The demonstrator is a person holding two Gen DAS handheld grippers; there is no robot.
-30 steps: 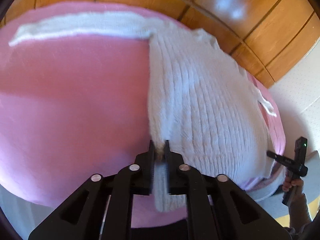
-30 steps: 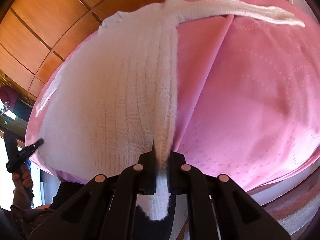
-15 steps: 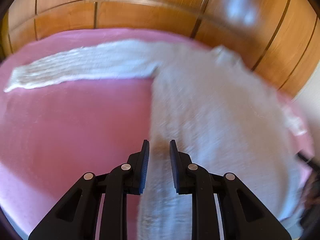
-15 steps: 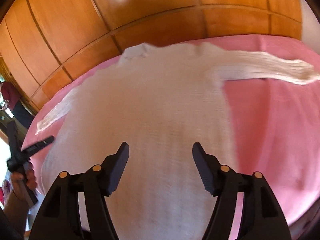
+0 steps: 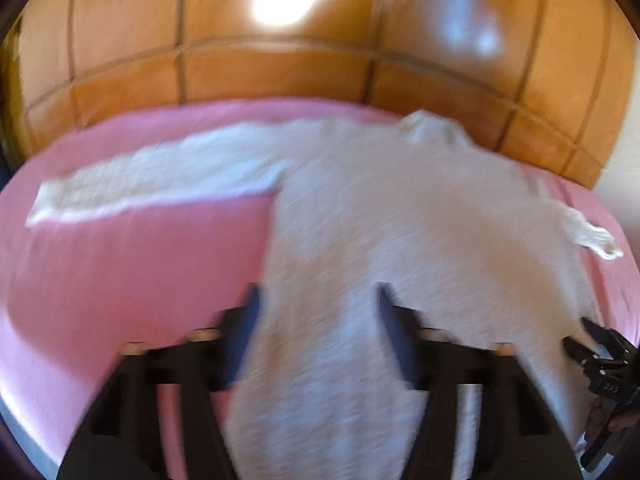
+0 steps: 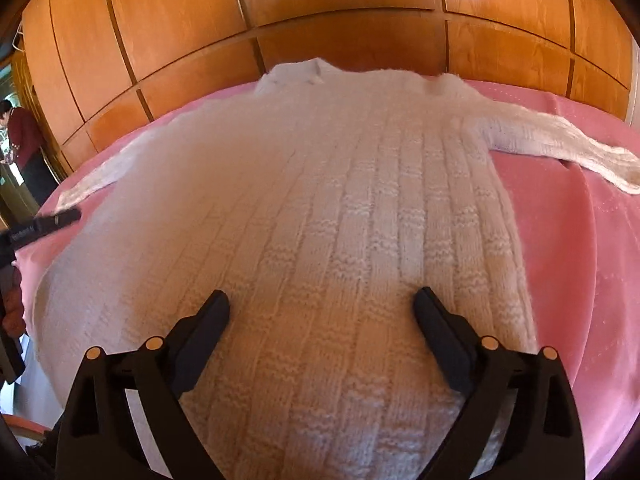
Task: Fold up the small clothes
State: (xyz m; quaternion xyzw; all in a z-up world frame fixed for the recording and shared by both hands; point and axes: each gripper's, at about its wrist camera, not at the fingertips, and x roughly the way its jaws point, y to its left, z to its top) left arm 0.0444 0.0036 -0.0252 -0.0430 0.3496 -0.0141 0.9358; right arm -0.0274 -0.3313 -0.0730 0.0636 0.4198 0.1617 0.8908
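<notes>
A white knitted sweater [image 6: 320,208] lies flat on a pink bedspread [image 6: 576,248], collar toward the wooden wall, both sleeves stretched out sideways. In the blurred left wrist view the sweater [image 5: 400,232] fills the middle and its left sleeve [image 5: 160,176] runs off to the left. My left gripper [image 5: 318,300] hangs over the sweater's left edge near the hem, its jaws opening, nothing pinched. My right gripper [image 6: 322,304] stands over the lower body of the sweater, jaws opening wide, pads clear of the knit. The other gripper's tip [image 6: 56,218] shows at the left edge.
A panelled wooden wall [image 6: 340,20] rises right behind the bed. A person in a dark red top [image 6: 22,136] stands far left beyond the bed. Bare pink bedspread [image 5: 120,280] lies left of the sweater.
Both grippers were shut on the sweater's hem edges a second ago; both have let go and opened. The views have tilted up and shifted toward the sweater's middle.
</notes>
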